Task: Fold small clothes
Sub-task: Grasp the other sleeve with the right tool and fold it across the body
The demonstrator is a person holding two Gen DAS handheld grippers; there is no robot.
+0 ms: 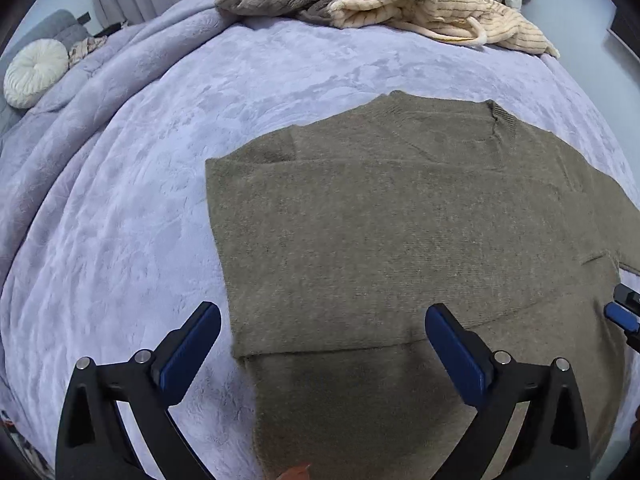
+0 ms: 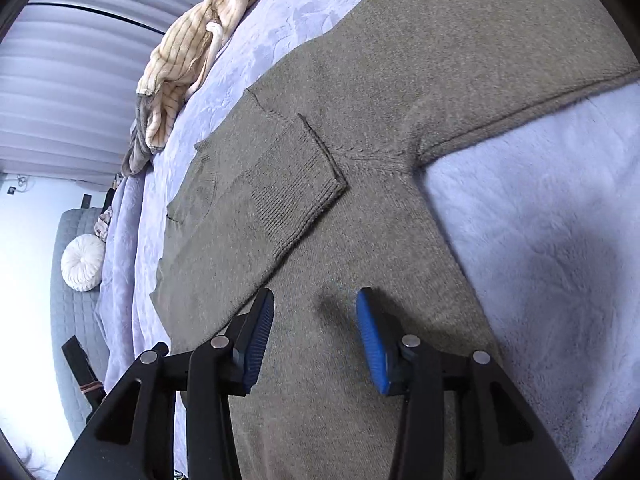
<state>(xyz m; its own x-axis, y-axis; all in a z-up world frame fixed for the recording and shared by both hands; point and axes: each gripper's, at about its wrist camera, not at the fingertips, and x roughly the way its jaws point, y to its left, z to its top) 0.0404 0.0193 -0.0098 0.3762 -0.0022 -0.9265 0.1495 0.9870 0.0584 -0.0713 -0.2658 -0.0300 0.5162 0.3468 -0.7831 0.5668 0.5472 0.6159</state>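
An olive-green knit sweater (image 1: 400, 220) lies flat on the lilac blanket (image 1: 160, 160). Its left sleeve is folded in across the body; the ribbed cuff (image 2: 296, 184) shows in the right wrist view, lying on the sweater (image 2: 400, 80). The other sleeve (image 2: 540, 92) stretches out to the right. My left gripper (image 1: 322, 340) is open and empty, low over the sweater's left hem. My right gripper (image 2: 316, 320) is open and empty above the sweater's body; one of its blue pads (image 1: 620, 316) shows at the right edge of the left wrist view.
A heap of cream striped and grey-brown fleece clothes (image 1: 380, 4) lies at the far edge of the bed, also in the right wrist view (image 2: 184, 60). A round white cushion (image 1: 34, 72) sits on a grey sofa at the left. The blanket (image 2: 540, 260) spreads around the sweater.
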